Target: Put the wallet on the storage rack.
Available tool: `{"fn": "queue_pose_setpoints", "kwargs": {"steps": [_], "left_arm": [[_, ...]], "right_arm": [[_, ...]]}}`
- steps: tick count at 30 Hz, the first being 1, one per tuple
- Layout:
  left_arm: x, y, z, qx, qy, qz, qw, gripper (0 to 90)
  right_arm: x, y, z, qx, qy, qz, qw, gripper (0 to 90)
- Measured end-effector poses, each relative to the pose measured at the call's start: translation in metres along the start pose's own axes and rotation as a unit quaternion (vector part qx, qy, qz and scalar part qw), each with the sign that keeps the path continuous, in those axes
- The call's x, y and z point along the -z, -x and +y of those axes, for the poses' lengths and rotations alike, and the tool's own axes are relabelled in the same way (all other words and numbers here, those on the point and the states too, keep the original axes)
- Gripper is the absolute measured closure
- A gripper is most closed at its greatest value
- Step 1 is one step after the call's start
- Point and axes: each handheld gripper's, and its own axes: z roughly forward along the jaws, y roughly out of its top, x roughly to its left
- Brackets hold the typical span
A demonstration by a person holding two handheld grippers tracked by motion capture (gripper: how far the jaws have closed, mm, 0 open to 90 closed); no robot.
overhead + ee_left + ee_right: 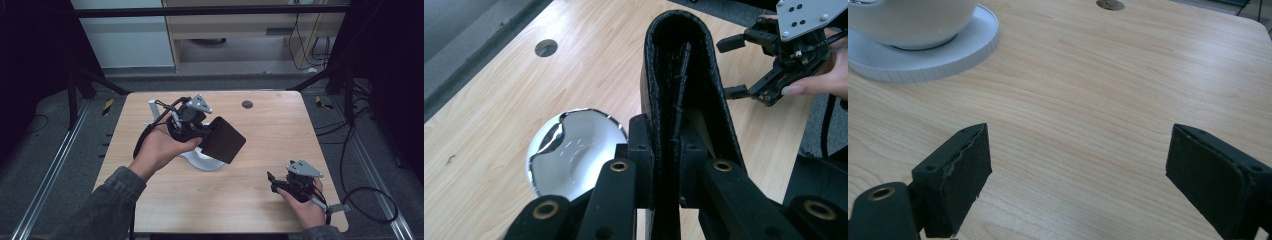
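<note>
My left gripper hovers above the middle of the wooden table, shut on a black folded leather wallet. In the left gripper view the wallet stands on edge, fold away from the camera, pinched between the jaws of that gripper. Below it sits a white bowl on a white saucer. My right gripper rests low near the front right corner, open with nothing between its fingers. Its own view shows the wide gap of that gripper over bare wood, with the bowl and saucer at top left.
A round cable hole lies in the table's far middle. A white upright post stands behind my left hand. Black cables trail off the right edge to the floor. Metal frame legs flank the table.
</note>
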Motion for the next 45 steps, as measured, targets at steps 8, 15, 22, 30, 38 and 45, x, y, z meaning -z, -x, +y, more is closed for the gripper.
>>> {"fn": "queue_pose_setpoints", "kwargs": {"steps": [8, 15, 22, 30, 38, 45], "left_arm": [[0.011, -0.007, -0.004, 0.005, -0.001, 0.01, 0.9999, 80.7], [0.013, -0.011, -0.004, 0.007, 0.003, 0.015, 0.9999, 80.7], [0.018, -0.019, -0.008, 0.014, 0.003, 0.025, 0.9996, 80.7], [0.02, -0.027, -0.014, 0.021, 0.001, 0.037, 0.9991, 80.6], [0.005, -0.036, -0.02, 0.027, -0.017, 0.054, 0.998, 80.6], [-0.026, -0.039, -0.026, 0.022, -0.044, 0.056, 0.9972, 80.6]], "right_arm": [[-0.001, 0.004, -0.003, -0.001, -0.01, -0.015, 0.9998, 11.7], [-0.002, 0.002, -0.004, 0.002, -0.015, -0.016, 0.9997, 11.7], [-0.004, 0.001, -0.005, 0.004, -0.023, -0.016, 0.9996, 11.5], [-0.005, 0.0, -0.006, 0.007, -0.027, -0.016, 0.9995, 11.4], [-0.007, -0.001, -0.007, 0.011, -0.034, -0.014, 0.9993, 11.2], [-0.007, -0.002, -0.007, 0.015, -0.036, -0.011, 0.9992, 10.9]]}}
